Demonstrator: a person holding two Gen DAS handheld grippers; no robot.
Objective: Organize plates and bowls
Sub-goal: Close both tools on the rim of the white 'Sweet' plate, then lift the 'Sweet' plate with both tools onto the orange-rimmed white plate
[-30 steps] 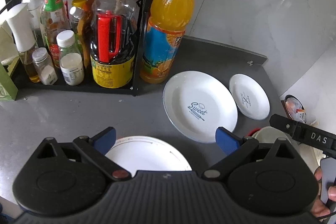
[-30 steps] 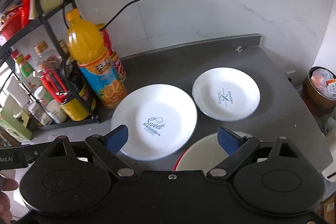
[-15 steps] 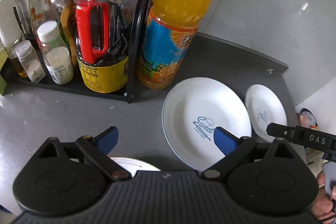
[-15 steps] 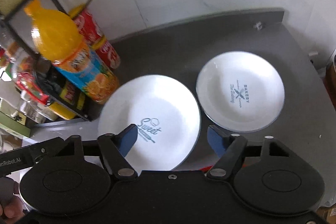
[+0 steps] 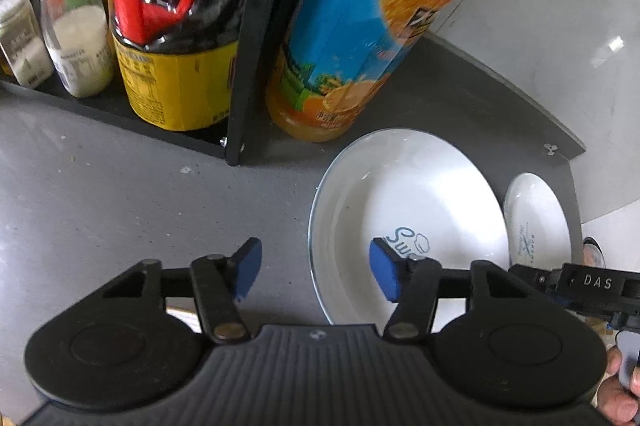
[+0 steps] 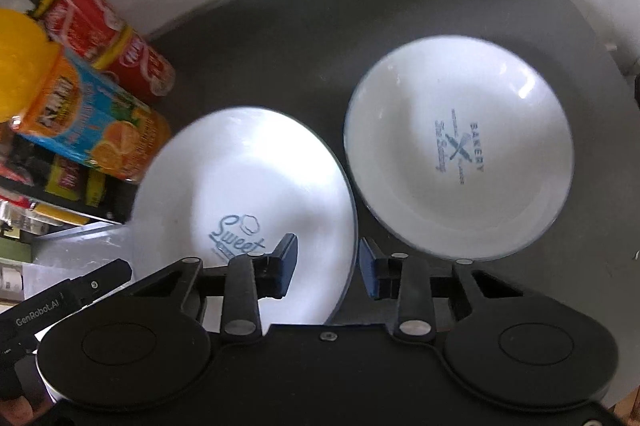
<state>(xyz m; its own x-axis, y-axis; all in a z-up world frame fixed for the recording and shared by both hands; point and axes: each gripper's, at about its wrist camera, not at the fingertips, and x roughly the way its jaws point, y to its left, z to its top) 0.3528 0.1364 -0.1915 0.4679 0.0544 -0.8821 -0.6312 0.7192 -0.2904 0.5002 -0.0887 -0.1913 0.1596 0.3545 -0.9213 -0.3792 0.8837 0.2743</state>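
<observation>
The right gripper (image 6: 327, 264) has its blue-padded fingers a little apart, straddling the near right rim of the large "Sweet" plate (image 6: 244, 178). One pad sits over the plate's inside, the other just outside its edge; whether either pad touches the rim is hard to tell through the blur. The left gripper (image 5: 314, 268) is spread wider and holds nothing. Its right pad hangs over the same plate (image 5: 404, 202), its left pad over bare grey countertop (image 5: 120, 194). The right gripper looks the nearer and better lined up for a pinch on that rim.

Just right of the right gripper lies the smaller "Bakery" plate (image 6: 460, 146), round, glossy white with a thin blue edge, its rim close beside the large plate's. Both are shallow, smooth and likely slippery. Ahead and left stand an orange juice bottle (image 5: 360, 38) and a black wire rack (image 5: 256, 38) of condiment bottles.
</observation>
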